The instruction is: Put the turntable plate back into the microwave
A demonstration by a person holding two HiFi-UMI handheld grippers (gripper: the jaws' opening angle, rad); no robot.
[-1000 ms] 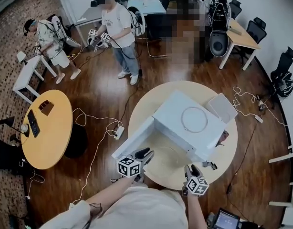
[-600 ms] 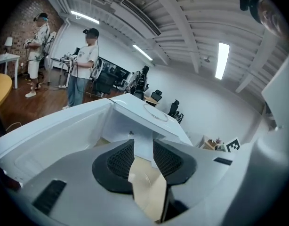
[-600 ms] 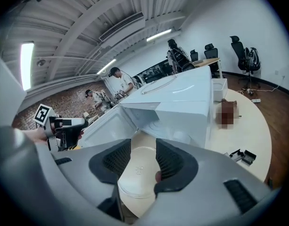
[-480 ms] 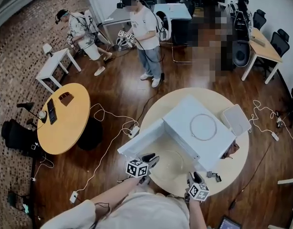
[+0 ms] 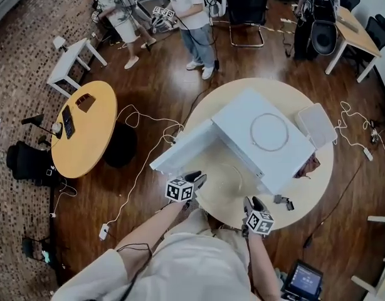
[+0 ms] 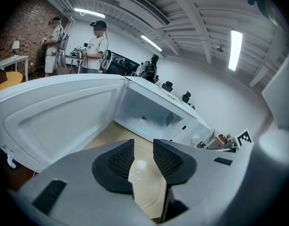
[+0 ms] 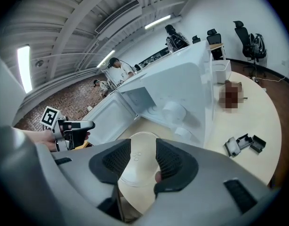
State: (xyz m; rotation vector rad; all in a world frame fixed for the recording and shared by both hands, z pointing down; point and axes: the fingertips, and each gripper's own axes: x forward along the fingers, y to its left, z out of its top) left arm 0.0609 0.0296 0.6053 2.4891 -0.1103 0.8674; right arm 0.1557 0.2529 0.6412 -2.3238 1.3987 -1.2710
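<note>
**Turntable plate on the table, in front of the open microwave**

The turntable plate [image 5: 225, 179] is seen lying flat on the round table [image 5: 242, 96], just near of the microwave [image 5: 261, 137], whose door [image 5: 180, 149] is swung wide to the left. The cavity [image 6: 149, 117] is shown bare in the left gripper view.

The left gripper [image 5: 195, 179] is held at the plate's left edge. In the left gripper view its jaws are seen apart and clamped on nothing, and the plate [image 6: 144, 180] is glimpsed through the gap, down on the table.

The right gripper [image 5: 250, 203] is held at the near right of the plate. Its jaws are likewise apart and empty, and the plate [image 7: 137, 168] is framed between them, beyond the tips. Whether either gripper touches the glass cannot be told.

A pale ring [image 5: 269, 130] is seen on the microwave's top. A flat white box [image 5: 316, 124] lies on the table to the right of the microwave, and small dark parts [image 5: 283, 200] lie near the right gripper. Two people [image 5: 192, 5] are standing at the far side of the room.
</note>
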